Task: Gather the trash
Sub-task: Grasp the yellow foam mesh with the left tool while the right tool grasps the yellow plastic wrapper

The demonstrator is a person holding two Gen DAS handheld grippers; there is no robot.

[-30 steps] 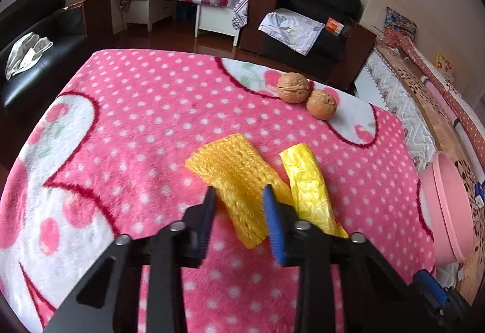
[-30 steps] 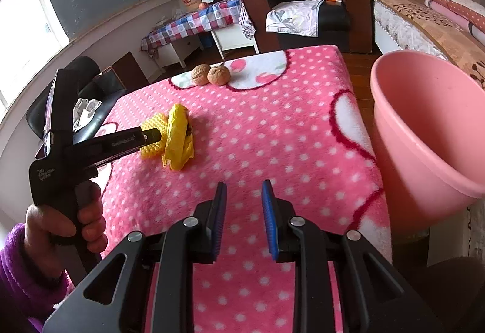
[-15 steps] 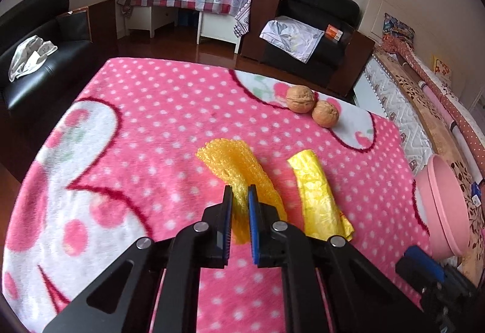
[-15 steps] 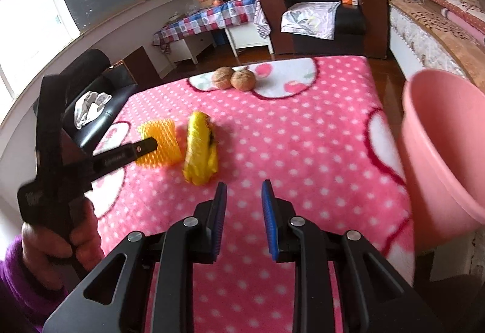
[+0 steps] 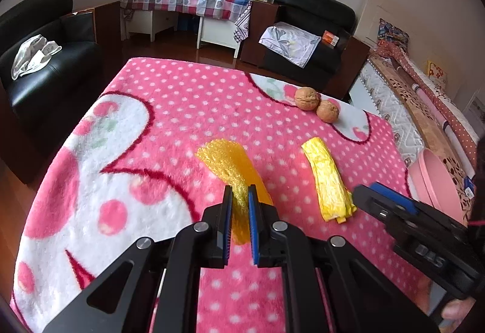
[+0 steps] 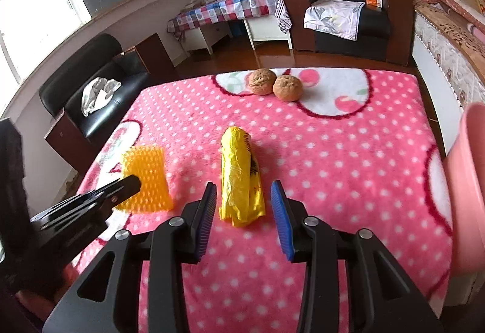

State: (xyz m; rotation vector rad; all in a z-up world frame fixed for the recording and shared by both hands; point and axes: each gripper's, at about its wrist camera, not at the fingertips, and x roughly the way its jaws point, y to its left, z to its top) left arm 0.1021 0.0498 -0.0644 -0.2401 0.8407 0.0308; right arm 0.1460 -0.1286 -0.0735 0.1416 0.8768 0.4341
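The left gripper [image 5: 240,196] is pinching the near end of the yellow foam net [image 5: 230,163], the right gripper [image 6: 244,199] is waiting wide open around the yellow bag [image 6: 241,178] on the pink blanket [image 6: 348,157], and the soft net may be slipping out before reaching the pink bucket [image 6: 468,181].

Two walnuts [image 6: 275,85] touch on the pink dotted blanket [image 6: 348,157]; black armchair [image 6: 345,14] behind.

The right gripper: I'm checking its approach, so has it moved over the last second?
Yes. The right gripper has come forward and opened wider; the yellow plastic bag, earlier ahead and left of it, now lies between its fingers.
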